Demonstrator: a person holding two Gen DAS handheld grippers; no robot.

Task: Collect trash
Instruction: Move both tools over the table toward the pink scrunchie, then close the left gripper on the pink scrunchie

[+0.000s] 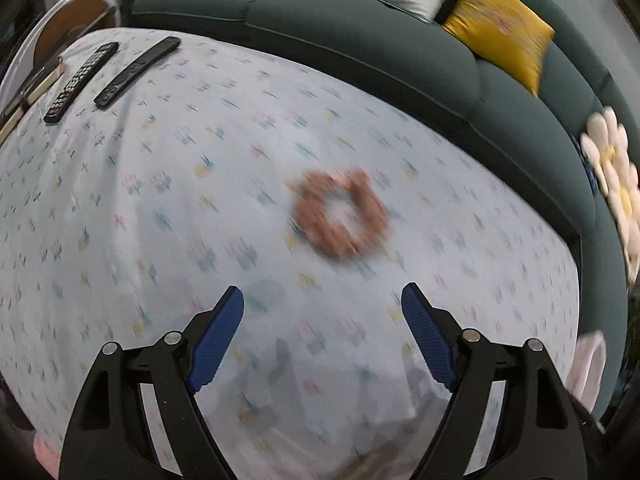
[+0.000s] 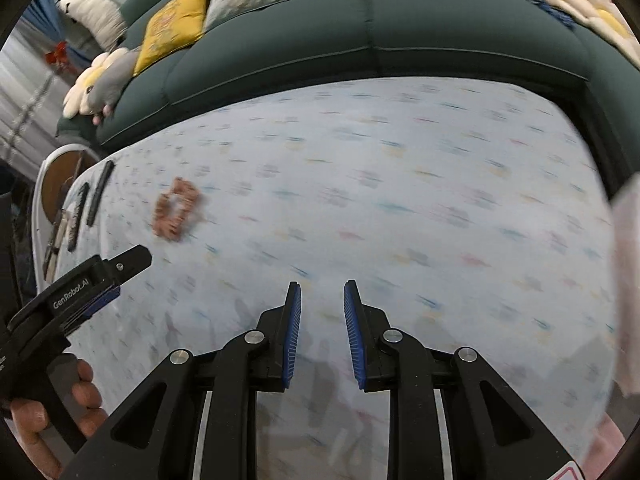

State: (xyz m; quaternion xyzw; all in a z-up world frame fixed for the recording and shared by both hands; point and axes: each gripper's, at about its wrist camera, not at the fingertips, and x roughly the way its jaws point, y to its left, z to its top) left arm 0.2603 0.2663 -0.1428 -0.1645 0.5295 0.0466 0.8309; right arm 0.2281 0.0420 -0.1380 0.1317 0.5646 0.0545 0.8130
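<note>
A brown-pink fabric scrunchie (image 1: 342,213) lies on the patterned white tablecloth (image 1: 200,200), a short way ahead of my left gripper (image 1: 322,300), which is wide open and empty above the cloth. The scrunchie also shows in the right wrist view (image 2: 176,208), far left. My right gripper (image 2: 322,294) is open with a narrow gap and empty, over bare cloth (image 2: 400,200). The left gripper (image 2: 120,276) shows at the lower left of the right wrist view, held by a hand.
Two black remotes (image 1: 82,80) (image 1: 138,72) lie at the table's far left, by a book (image 1: 32,92). A dark green sofa (image 1: 360,32) with yellow and grey cushions (image 1: 500,28) borders the far edge. A flower cushion (image 1: 616,176) sits at right. Something pink (image 2: 628,280) shows at the right edge.
</note>
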